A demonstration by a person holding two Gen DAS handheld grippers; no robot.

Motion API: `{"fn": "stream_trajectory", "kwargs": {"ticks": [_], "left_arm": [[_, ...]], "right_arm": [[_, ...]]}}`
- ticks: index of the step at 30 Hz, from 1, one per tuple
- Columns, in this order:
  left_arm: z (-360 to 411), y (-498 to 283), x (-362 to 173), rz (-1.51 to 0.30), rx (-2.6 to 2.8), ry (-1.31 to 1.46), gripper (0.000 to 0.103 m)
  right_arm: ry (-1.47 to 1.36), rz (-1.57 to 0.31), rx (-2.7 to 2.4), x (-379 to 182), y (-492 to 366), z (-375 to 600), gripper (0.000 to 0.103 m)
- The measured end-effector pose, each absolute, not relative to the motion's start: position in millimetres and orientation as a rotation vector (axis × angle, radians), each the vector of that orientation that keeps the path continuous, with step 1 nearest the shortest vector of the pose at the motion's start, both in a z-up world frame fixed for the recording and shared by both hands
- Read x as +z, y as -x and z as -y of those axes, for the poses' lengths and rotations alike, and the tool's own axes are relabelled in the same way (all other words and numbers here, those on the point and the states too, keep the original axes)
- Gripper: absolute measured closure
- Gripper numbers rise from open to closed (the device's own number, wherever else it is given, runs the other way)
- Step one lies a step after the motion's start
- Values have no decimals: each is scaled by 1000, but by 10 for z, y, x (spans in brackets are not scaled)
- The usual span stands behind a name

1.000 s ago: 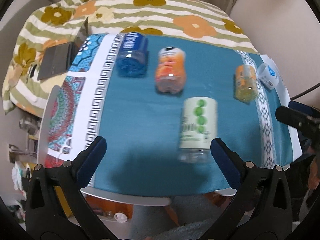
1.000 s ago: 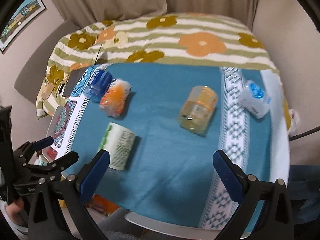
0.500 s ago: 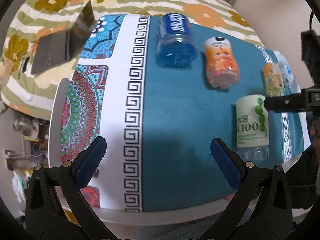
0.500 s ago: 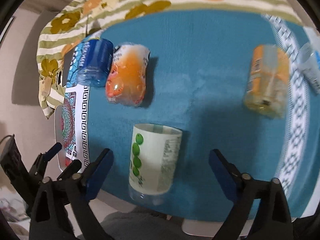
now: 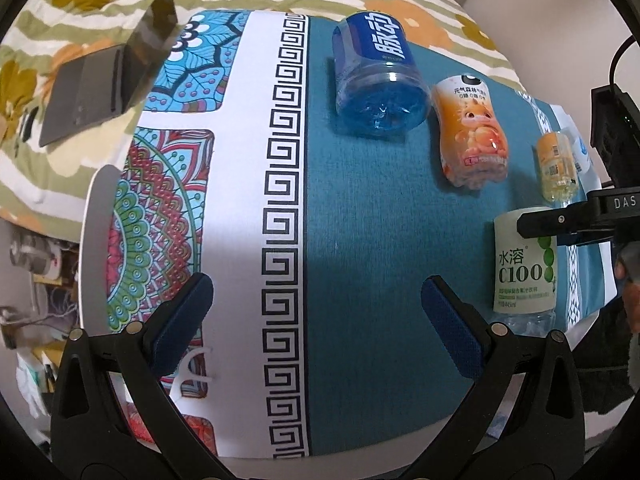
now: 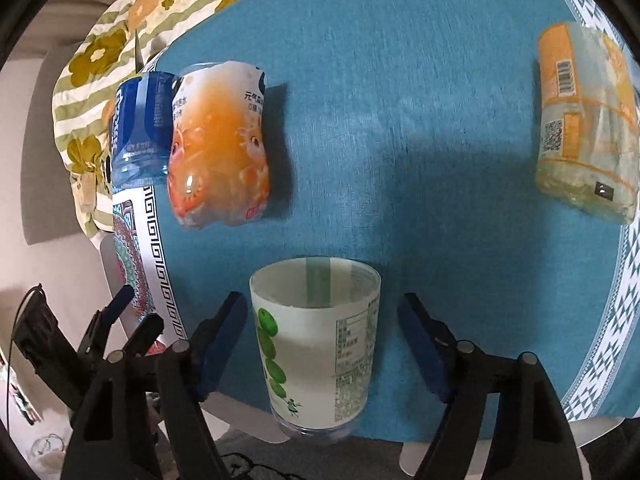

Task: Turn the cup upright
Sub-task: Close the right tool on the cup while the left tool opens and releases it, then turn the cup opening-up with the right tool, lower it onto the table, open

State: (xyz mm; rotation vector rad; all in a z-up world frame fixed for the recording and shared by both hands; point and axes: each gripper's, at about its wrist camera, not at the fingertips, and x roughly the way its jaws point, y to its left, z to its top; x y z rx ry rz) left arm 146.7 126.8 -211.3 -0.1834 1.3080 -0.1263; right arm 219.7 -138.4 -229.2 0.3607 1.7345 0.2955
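Observation:
A cut-bottle cup with a white label and green dots [image 6: 316, 344] lies on its side near the table's front edge, its open mouth facing away from me. My right gripper [image 6: 320, 344] is open with a finger on either side of this cup, not touching it. The cup also shows in the left wrist view [image 5: 524, 276], with the right gripper's fingers [image 5: 560, 224] over it. My left gripper [image 5: 316, 320] is open and empty above the teal cloth, left of that cup.
Other cups lie on their sides on the teal tablecloth [image 6: 400, 100]: a blue one [image 5: 376, 80], an orange cartoon one [image 5: 474, 136], a yellow-orange one [image 6: 584, 120]. A laptop [image 5: 112, 76] sits on the floral bedding behind the table.
My right gripper has come down and forward until its fingers straddle the green-dot cup. My left gripper has swung left, away from that cup.

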Motion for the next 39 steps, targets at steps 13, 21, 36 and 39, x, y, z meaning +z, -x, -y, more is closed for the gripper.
{"fn": "stream_trajectory", "kwargs": {"ticks": [13, 21, 36, 39], "left_arm": [[-1191, -1527, -2032, -1301, -135, 166, 0], [-1074, -1528, -1776, -1261, -143, 139, 0], [-865, -1434, -1858, -1247, -139, 26, 0], [-832, -1407, -1888, -1252, -140, 12, 0]], "right_arm": [[-380, -1693, 334, -2213, -2137, 1403, 50], [-370, -1318, 288, -1431, -1883, 1646, 50], [-111, -734, 46, -1621, -1335, 1518, 50], [-84, -708, 58, -1636, -1279, 1446, 50]]}}
